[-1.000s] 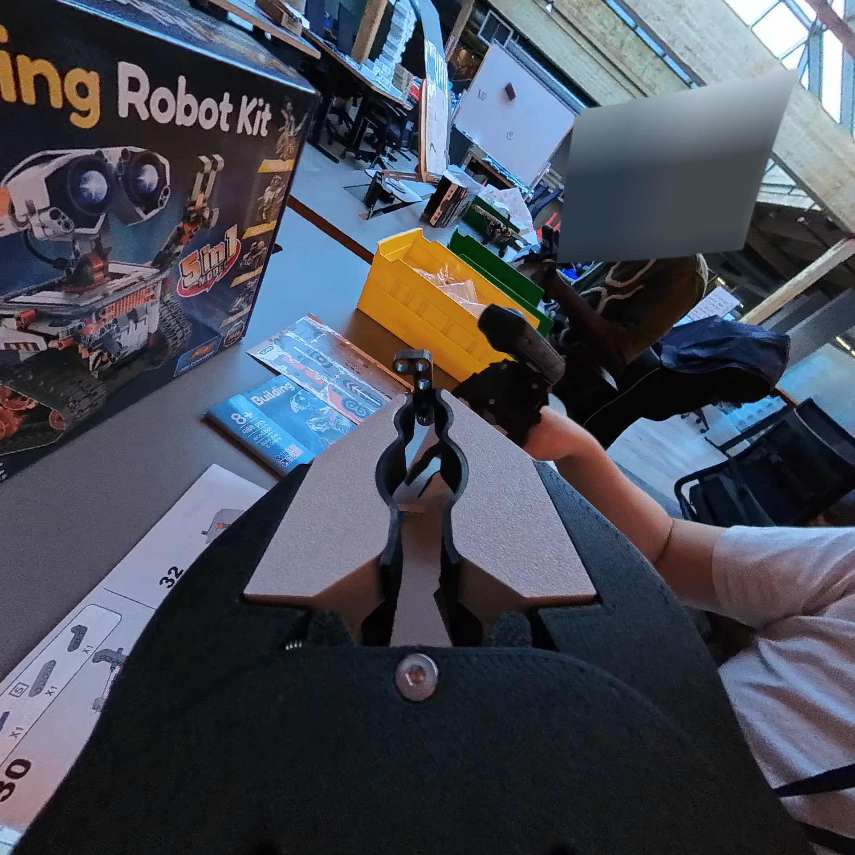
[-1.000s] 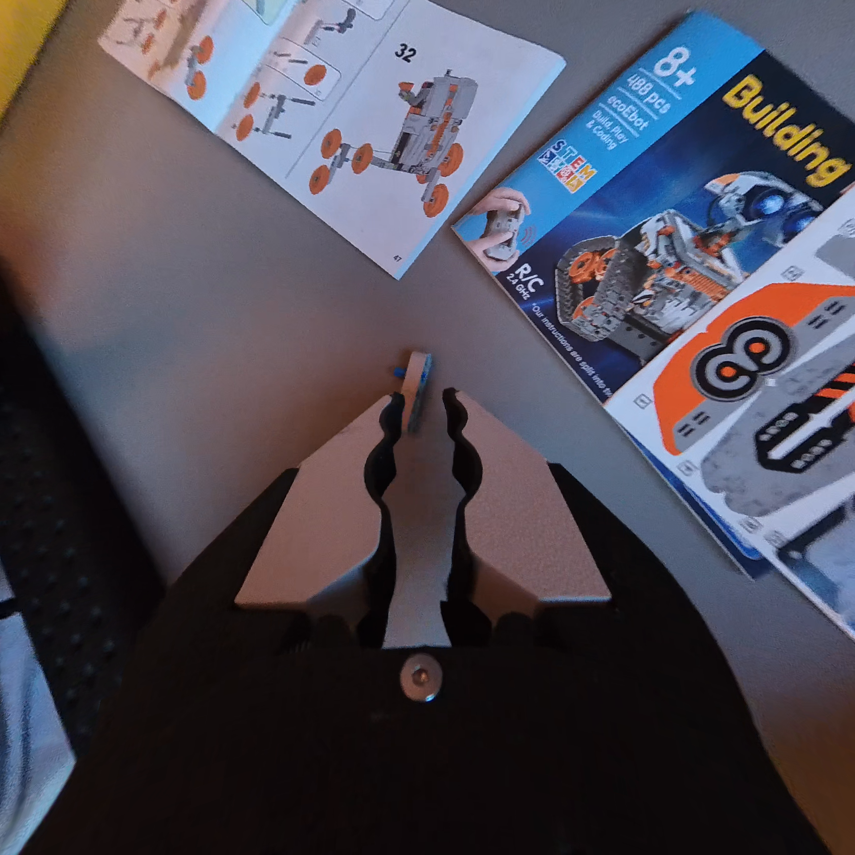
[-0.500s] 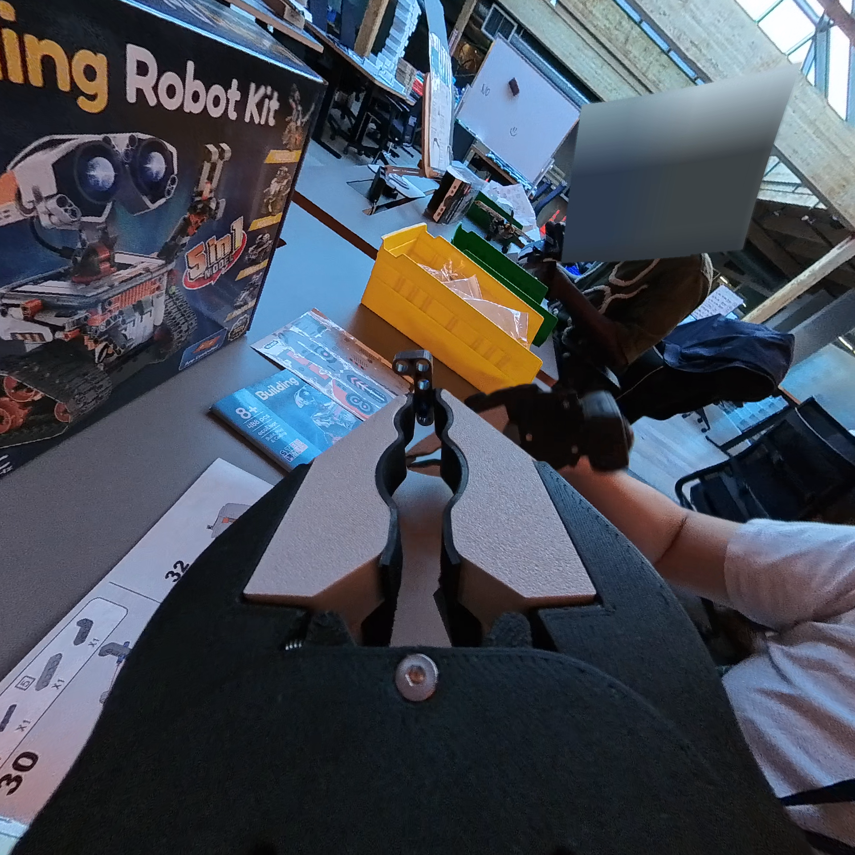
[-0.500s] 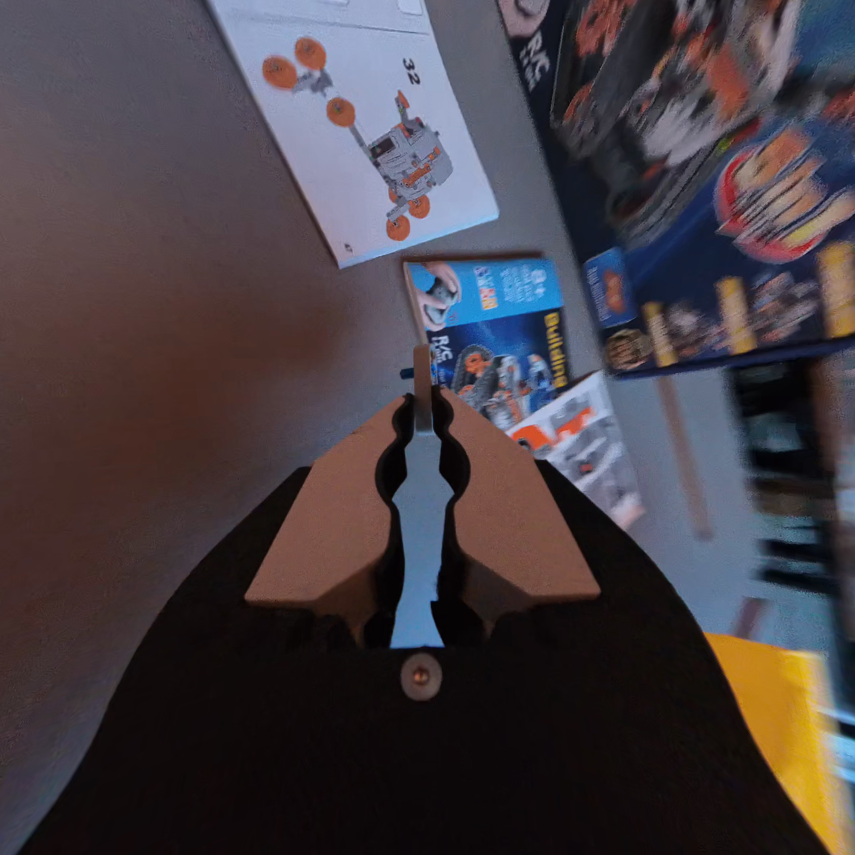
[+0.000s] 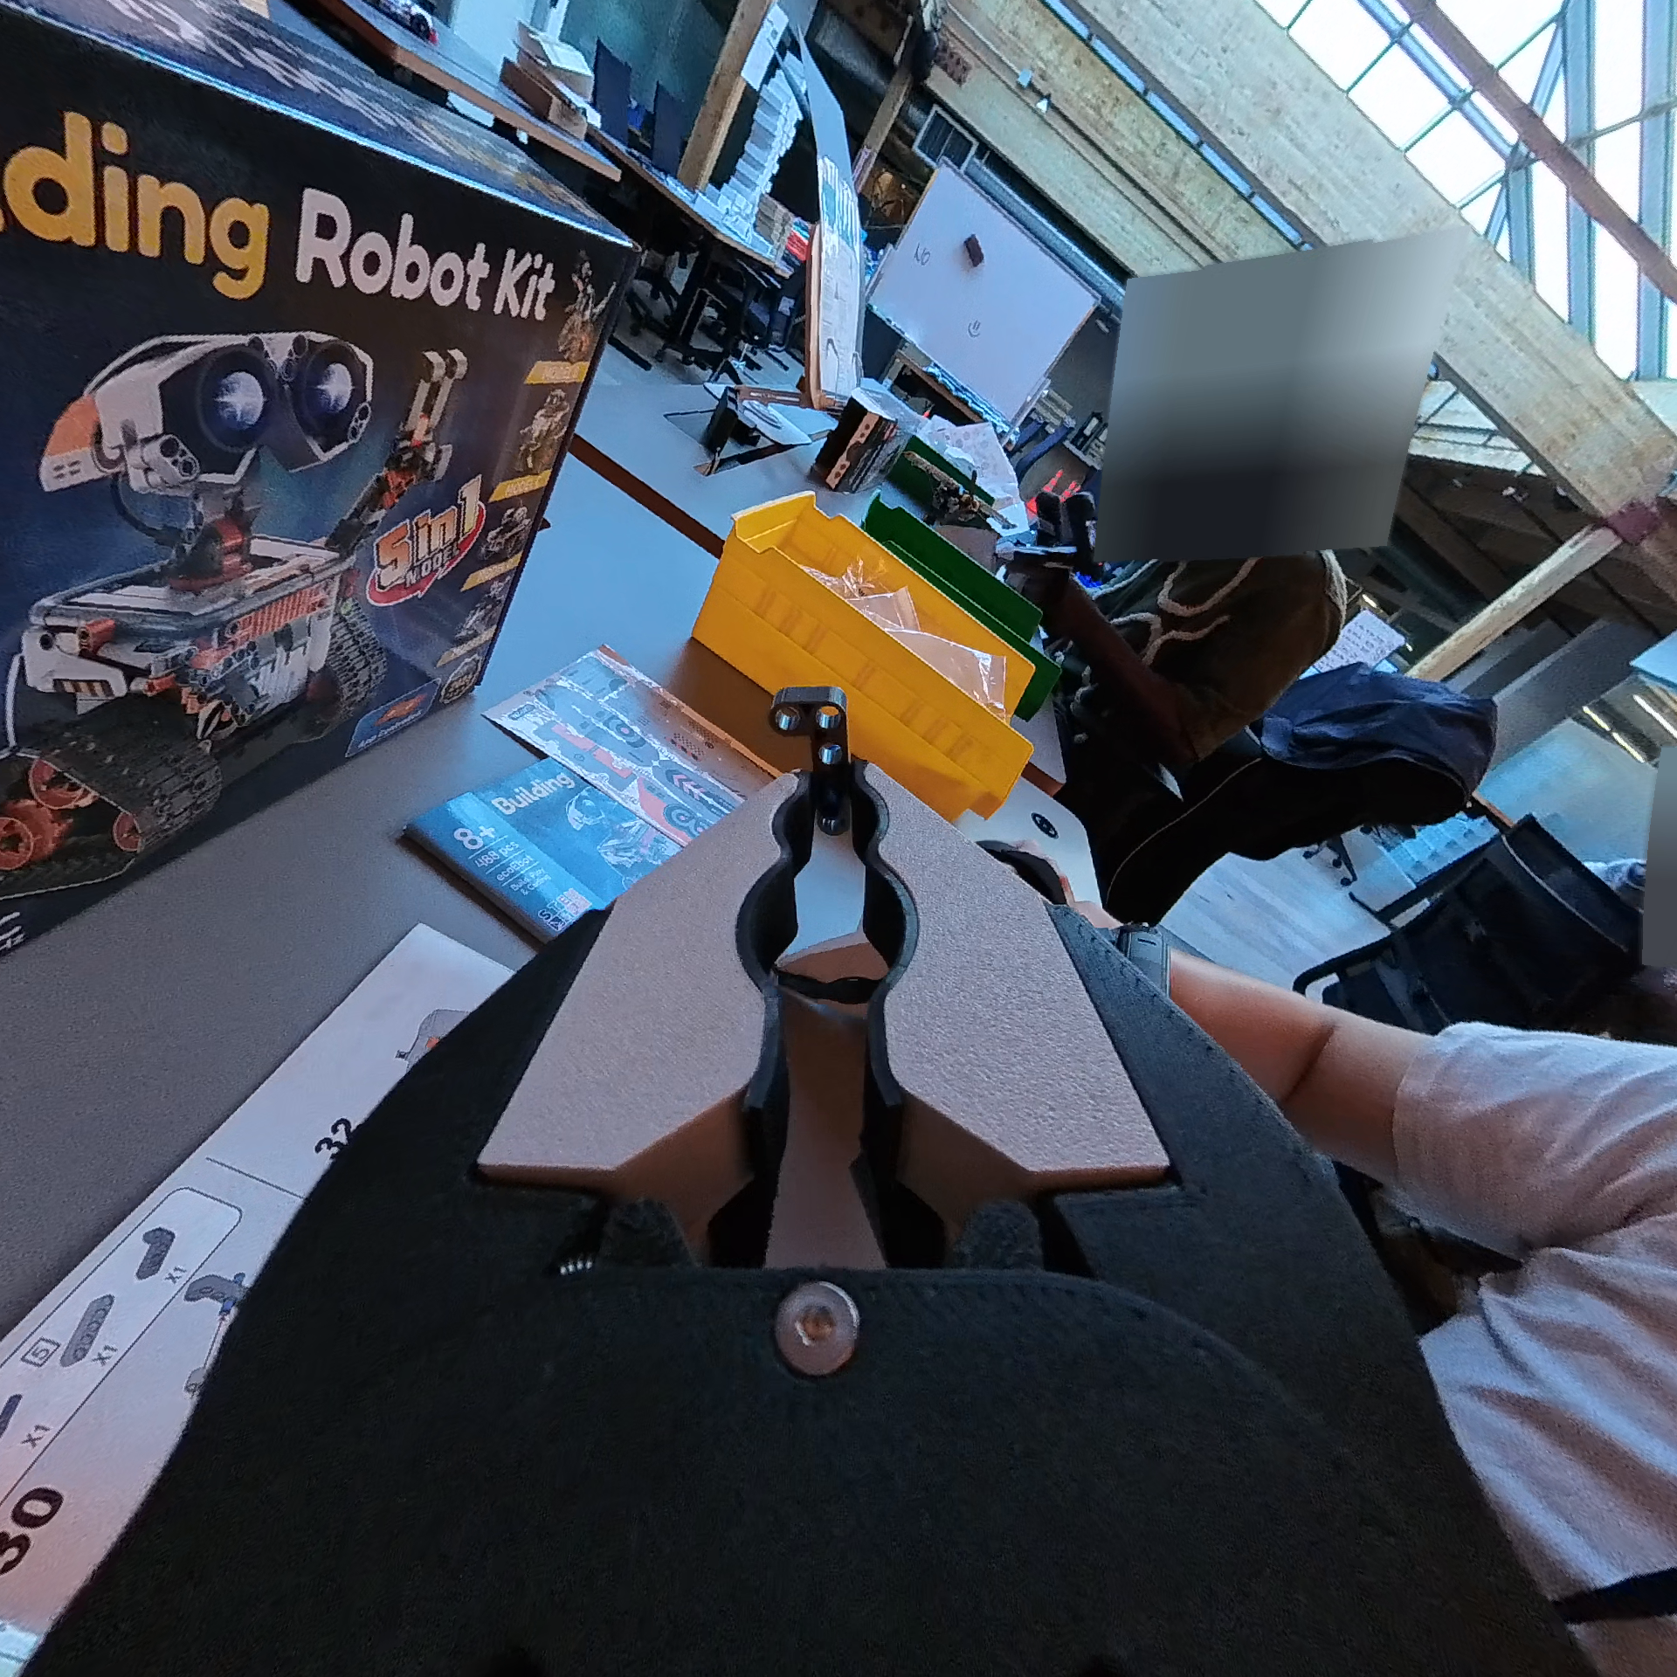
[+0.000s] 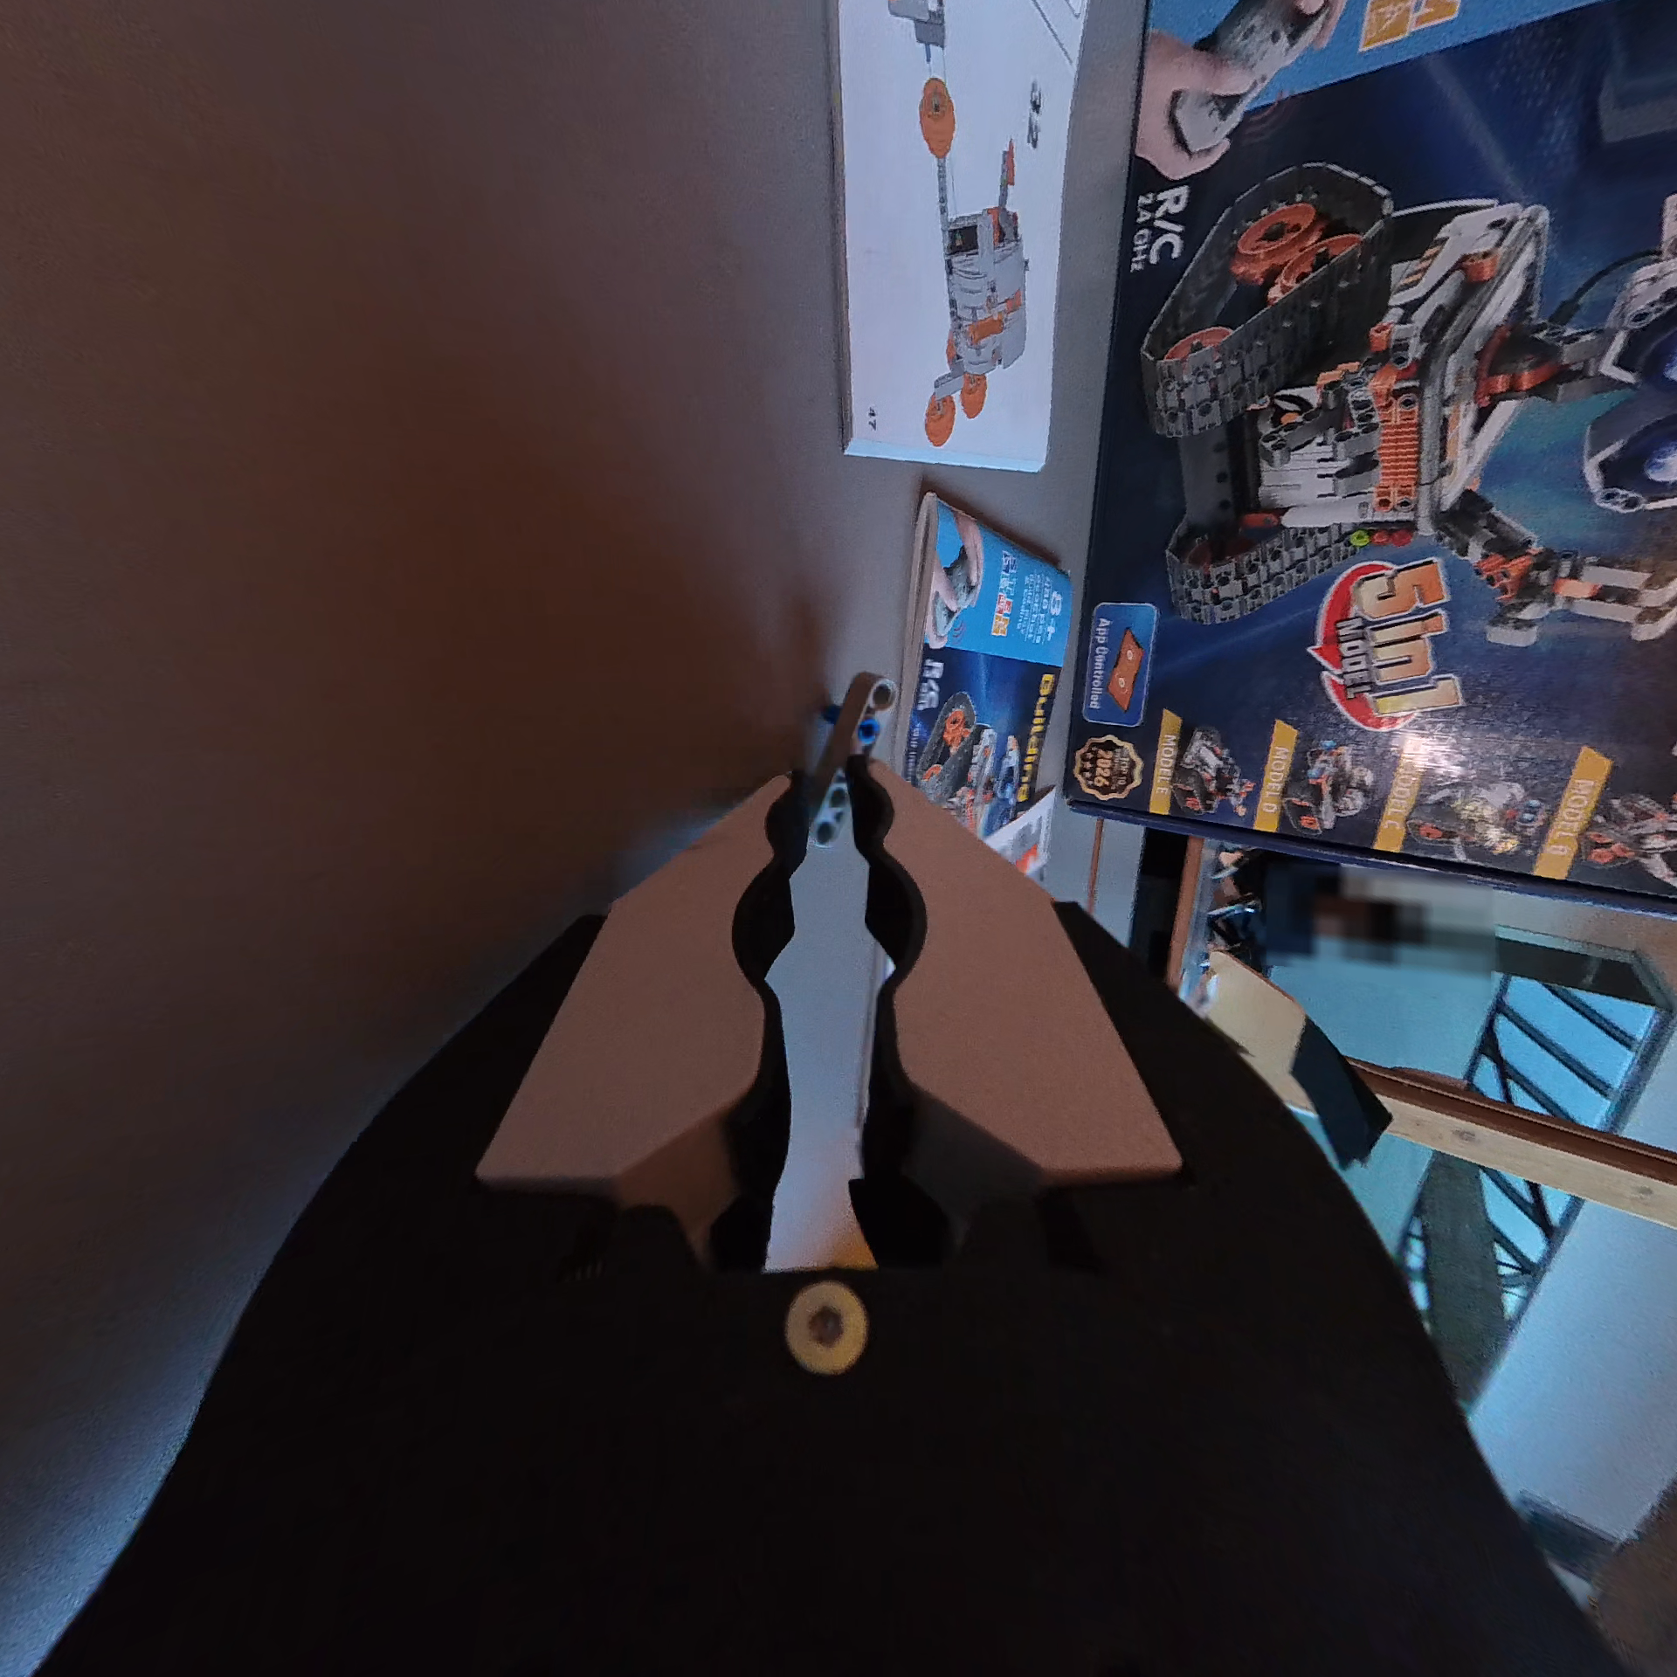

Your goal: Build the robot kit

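Black L-shaped holed beam (image 5: pixel 819 746), jaws-pinched

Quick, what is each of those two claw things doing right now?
Left gripper: shut on a small black L-shaped building piece.
Right gripper: shut on a grey beam with blue pins.

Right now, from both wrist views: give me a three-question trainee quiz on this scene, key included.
1. True or false: the left hand-held gripper is shut on a small black L-shaped plastic beam with round holes.
2. Multiple choice: what does the right hand-held gripper grip? A) an orange wheel B) a grey plastic beam with blue pins C) a clear bag
3. Fill in: beside the yellow plastic bin, on its far side, stands a ___ plastic bin.

Key: 1 true; 2 B; 3 green.
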